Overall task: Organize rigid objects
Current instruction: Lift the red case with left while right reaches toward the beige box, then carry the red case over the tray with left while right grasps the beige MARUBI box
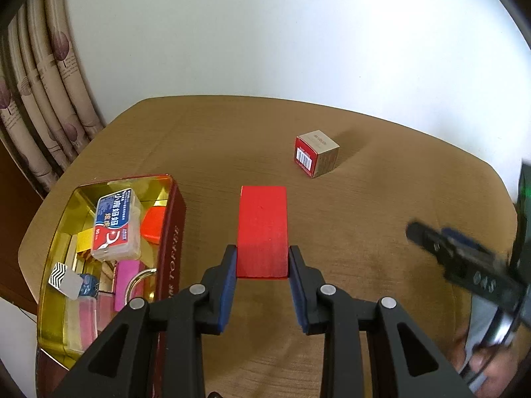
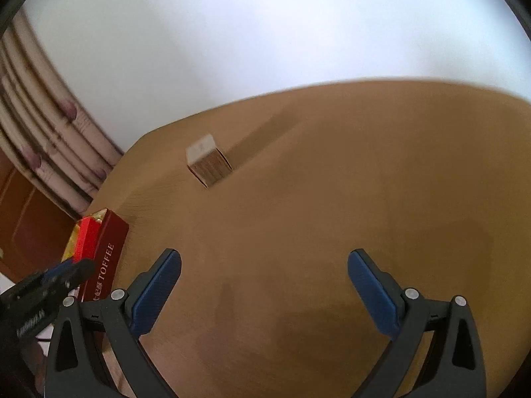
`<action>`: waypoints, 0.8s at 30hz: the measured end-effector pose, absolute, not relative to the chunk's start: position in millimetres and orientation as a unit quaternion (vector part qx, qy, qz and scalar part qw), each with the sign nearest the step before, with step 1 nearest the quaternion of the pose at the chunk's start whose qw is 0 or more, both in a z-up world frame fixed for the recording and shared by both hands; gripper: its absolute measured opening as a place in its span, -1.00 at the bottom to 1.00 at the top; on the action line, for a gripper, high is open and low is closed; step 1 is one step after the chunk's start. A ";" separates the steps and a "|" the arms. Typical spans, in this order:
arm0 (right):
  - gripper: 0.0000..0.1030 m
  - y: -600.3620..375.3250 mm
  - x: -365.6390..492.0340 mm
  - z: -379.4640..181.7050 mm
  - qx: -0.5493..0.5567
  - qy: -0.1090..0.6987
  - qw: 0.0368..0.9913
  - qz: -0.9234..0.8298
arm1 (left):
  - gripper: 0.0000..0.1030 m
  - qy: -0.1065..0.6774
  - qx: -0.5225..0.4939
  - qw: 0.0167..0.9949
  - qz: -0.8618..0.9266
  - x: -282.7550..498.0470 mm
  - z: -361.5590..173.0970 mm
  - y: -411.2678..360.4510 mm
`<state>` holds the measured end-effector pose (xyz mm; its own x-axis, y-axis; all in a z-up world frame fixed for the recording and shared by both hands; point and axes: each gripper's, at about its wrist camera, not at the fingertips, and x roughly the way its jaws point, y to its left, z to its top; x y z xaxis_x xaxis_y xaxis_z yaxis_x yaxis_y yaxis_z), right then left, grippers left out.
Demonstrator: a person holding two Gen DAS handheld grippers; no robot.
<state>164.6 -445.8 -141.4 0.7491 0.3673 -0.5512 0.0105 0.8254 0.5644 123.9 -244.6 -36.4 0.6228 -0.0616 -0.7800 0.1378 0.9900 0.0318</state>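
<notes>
My left gripper is shut on a red block, held over the brown table just right of a dark red toffee tin. The tin holds a floss box, a red block, a pink block and other small items. A small beige and red carton stands on the table farther back; it also shows blurred in the right wrist view. My right gripper is open and empty above bare table. It shows blurred at the right of the left wrist view.
The tin and the left gripper show at the left edge of the right wrist view. A curtain hangs behind the table's left side. A white wall stands behind the table.
</notes>
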 end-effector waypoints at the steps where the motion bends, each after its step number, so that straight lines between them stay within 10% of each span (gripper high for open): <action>1: 0.95 -443.2 166.4 -137.2 0.268 0.338 0.896 0.103 | -0.42 0.432 0.043 0.899 -0.055 125.0 -38.5 -244.0; 24: 0.96 -354.7 301.4 -90.6 0.047 0.384 0.917 0.101 | -0.42 0.441 -0.036 0.896 0.021 89.3 -19.7 -118.5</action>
